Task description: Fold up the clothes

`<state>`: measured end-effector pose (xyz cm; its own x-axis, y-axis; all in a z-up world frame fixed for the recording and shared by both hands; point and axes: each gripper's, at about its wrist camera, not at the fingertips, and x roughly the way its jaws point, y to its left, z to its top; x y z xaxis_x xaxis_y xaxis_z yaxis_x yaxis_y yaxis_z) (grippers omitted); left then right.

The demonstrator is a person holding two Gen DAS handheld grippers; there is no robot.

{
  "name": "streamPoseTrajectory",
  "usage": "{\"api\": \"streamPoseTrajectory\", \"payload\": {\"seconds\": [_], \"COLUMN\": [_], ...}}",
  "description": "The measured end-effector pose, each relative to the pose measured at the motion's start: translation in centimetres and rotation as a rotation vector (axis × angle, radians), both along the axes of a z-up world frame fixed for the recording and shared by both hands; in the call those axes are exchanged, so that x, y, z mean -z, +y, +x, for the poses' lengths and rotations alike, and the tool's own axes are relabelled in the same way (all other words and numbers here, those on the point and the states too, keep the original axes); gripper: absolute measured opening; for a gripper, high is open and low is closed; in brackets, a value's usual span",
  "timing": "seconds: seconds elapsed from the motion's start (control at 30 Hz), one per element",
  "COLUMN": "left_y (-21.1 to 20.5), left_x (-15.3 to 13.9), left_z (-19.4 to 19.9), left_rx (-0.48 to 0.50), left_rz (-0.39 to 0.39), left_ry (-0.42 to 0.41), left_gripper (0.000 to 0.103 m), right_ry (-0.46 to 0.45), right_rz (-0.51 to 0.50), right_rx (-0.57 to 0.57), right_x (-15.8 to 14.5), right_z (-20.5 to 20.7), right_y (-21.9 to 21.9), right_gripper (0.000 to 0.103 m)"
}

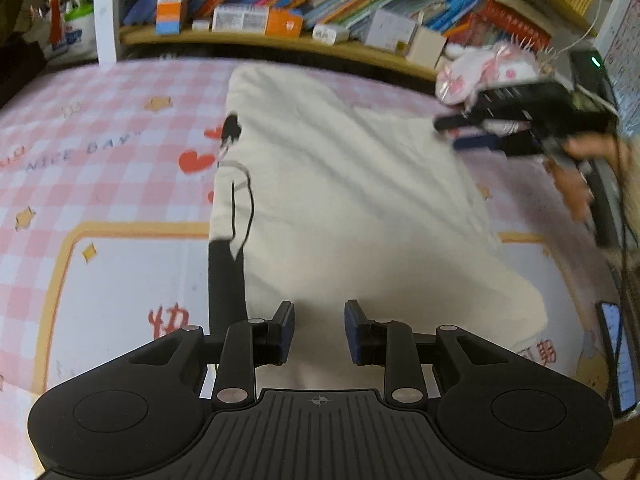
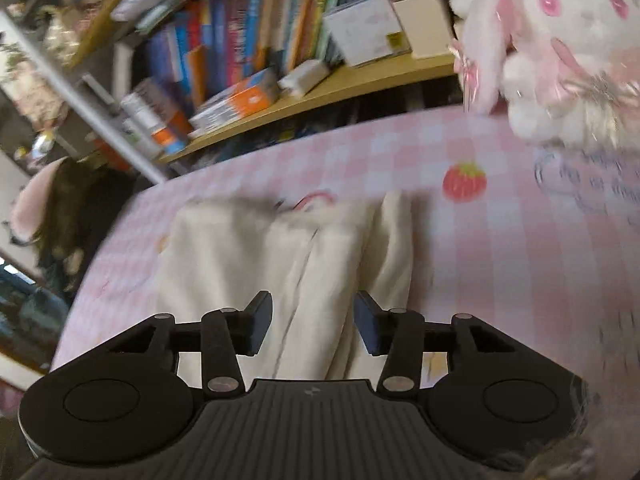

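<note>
A cream garment (image 1: 360, 200) lies folded flat on the pink checked bed sheet (image 1: 100, 140), with a black sleeve (image 1: 226, 280) along its left edge. My left gripper (image 1: 320, 332) hovers at the garment's near edge. Its jaws stand partly apart, the cloth shows in the gap, and no pinch is visible. In the left wrist view my right gripper (image 1: 460, 134), blurred and held in a hand (image 1: 576, 192), hangs over the garment's far right corner. In the right wrist view the right gripper (image 2: 314, 324) is open above loose folds of the cream garment (image 2: 240, 256), with nothing clamped between its fingers.
A wooden shelf (image 1: 280, 42) crowded with books and boxes runs along the far side of the bed. A pink and white plush rabbit (image 2: 560, 48) sits at the far right corner. A phone (image 1: 618, 360) lies at the right edge, beside cables.
</note>
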<state>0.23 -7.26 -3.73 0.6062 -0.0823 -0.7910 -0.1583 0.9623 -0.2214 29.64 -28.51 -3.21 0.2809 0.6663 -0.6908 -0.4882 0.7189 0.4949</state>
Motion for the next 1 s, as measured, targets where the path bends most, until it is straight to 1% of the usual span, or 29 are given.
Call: {"api": "streamPoseTrajectory", "payload": {"seconds": [0.1, 0.2, 0.23, 0.27, 0.3, 0.37, 0.43, 0.53, 0.57, 0.6, 0.63, 0.67, 0.7, 0.73, 0.77, 0.8, 0.9, 1.0], "left_y": [-0.2, -0.1, 0.0, 0.1, 0.2, 0.3, 0.4, 0.5, 0.6, 0.7, 0.7, 0.8, 0.8, 0.8, 0.9, 0.9, 1.3, 3.0], "left_x": [0.3, 0.3, 0.3, 0.3, 0.3, 0.3, 0.2, 0.2, 0.2, 0.2, 0.2, 0.2, 0.2, 0.2, 0.1, 0.0, -0.8, -1.9], "left_z": [0.0, 0.0, 0.0, -0.1, -0.1, -0.2, -0.1, 0.0, 0.1, 0.1, 0.1, 0.2, 0.2, 0.2, 0.3, 0.3, 0.4, 1.1], "left_rx": [-0.007, -0.002, -0.001, 0.000, 0.000, -0.004, -0.003, 0.001, 0.002, 0.004, 0.005, 0.006, 0.006, 0.007, 0.008, 0.012, 0.035, 0.032], "left_rz": [-0.002, -0.004, -0.007, -0.009, -0.010, -0.014, -0.017, -0.021, -0.022, -0.023, -0.025, -0.027, -0.029, -0.031, -0.032, -0.030, -0.029, -0.039], "left_ry": [-0.004, 0.002, 0.004, 0.004, 0.004, 0.003, 0.004, 0.007, 0.008, 0.009, 0.010, 0.010, 0.011, 0.013, 0.016, 0.019, -0.014, -0.064], "left_gripper": [0.027, 0.027, 0.027, 0.028, 0.028, 0.028, 0.028, 0.029, 0.029, 0.029, 0.029, 0.029, 0.029, 0.029, 0.029, 0.029, 0.029, 0.029], "right_ry": [0.022, 0.036, 0.037, 0.031, 0.018, -0.081, -0.166, -0.141, -0.110, -0.107, -0.105, -0.106, -0.111, -0.125, -0.139, -0.152, -0.163, -0.157], "right_rz": [-0.031, -0.035, -0.037, -0.045, -0.046, 0.013, 0.031, -0.080, -0.097, -0.087, -0.079, -0.080, -0.081, -0.087, -0.092, -0.088, -0.049, -0.040], "right_rx": [0.020, 0.030, 0.029, 0.016, 0.004, -0.010, 0.001, 0.048, 0.052, 0.053, 0.054, 0.049, 0.049, 0.061, 0.075, 0.088, 0.057, 0.002], "right_x": [1.6, 2.4, 2.5, 2.3, 1.9, -0.3, -1.6, 0.5, 1.6, 2.2, 2.6, 2.6, 2.5, 2.0, 1.6, 0.9, -0.9, -2.1], "right_z": [2.2, 3.3, 3.5, 3.3, 3.1, 1.4, -0.1, 0.3, 0.8, 1.1, 1.3, 1.4, 1.3, 1.1, 0.8, 0.2, -2.6, -6.3], "right_y": [1.1, 1.9, 2.1, 2.1, 2.0, 1.3, 0.8, 1.2, 1.3, 1.3, 1.2, 1.1, 1.0, 0.7, 0.3, -0.1, -1.6, -2.5], "right_gripper": [0.042, 0.036, 0.019, 0.006, 0.006, 0.006, 0.006, 0.007, 0.009, 0.007, 0.009, 0.010, 0.012, 0.018, 0.029, 0.031, 0.031, 0.031]}}
